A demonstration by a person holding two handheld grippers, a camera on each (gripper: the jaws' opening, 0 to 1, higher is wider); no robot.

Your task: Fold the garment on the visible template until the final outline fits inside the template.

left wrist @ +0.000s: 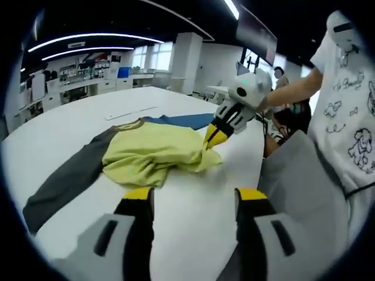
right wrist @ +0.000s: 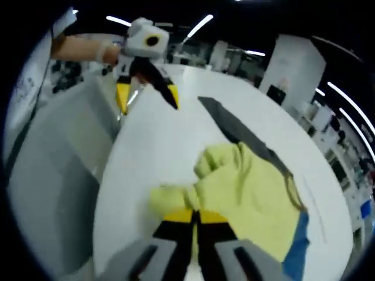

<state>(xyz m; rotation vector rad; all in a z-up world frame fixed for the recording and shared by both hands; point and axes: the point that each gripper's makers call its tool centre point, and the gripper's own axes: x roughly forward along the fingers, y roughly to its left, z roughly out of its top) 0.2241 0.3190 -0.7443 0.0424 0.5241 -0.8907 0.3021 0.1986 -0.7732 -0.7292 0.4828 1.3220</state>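
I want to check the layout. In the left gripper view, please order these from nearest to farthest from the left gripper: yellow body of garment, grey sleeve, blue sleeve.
1. Grey sleeve, left, though hardly nearer than the body.
2. Yellow body, straight ahead.
3. Blue sleeve, beyond the body.

Measured from the left gripper.

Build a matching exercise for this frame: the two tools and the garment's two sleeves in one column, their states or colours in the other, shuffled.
Column 1:
1. left tool
2. right tool
3. grey sleeve
4. blue sleeve

Column 2:
A. shut on the yellow garment body
B. open, held above the white table
C. lies on the far side of the garment in the left gripper view
D. stretches toward the left tool's side

Pairs: 1-B, 2-A, 3-D, 4-C
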